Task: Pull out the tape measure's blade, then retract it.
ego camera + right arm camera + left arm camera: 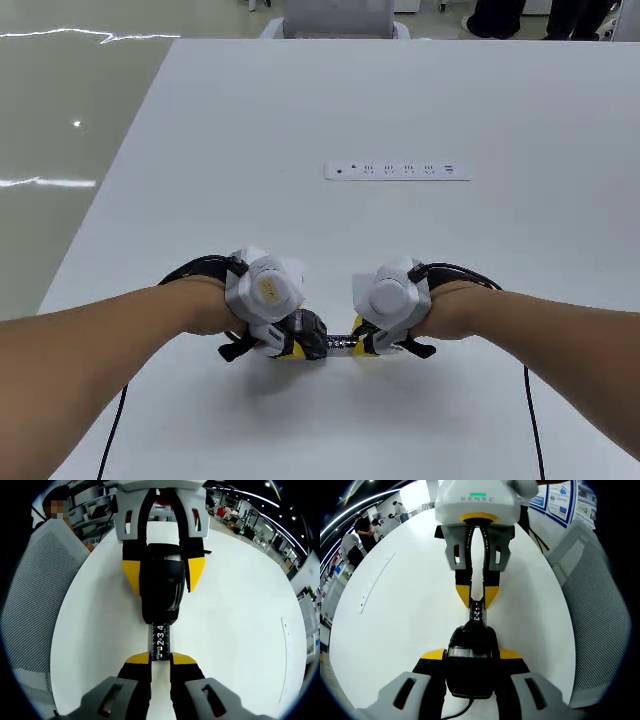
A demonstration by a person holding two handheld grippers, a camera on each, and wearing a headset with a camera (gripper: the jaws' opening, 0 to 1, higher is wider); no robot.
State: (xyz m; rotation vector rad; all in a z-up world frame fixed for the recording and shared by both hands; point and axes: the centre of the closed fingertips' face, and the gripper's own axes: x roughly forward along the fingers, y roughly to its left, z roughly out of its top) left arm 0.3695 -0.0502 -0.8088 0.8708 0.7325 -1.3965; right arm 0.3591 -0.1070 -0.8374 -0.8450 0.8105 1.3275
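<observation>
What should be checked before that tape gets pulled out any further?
1. Hold of the left gripper on the tape measure case: ok, the jaws are clamped on both its sides.
2. Hold of the right gripper on the blade: ok, pinched at its end.
3. Line of the blade between the two grippers: ok, straight, no kink.
4. Length drawn out: not ok yet, only a short stretch with the numbers 2 to 4 is showing.
5. Distance to the power strip: ok, it lies far up the table.
6. Whether the blade is locked or free to slide: cannot tell.
</observation>
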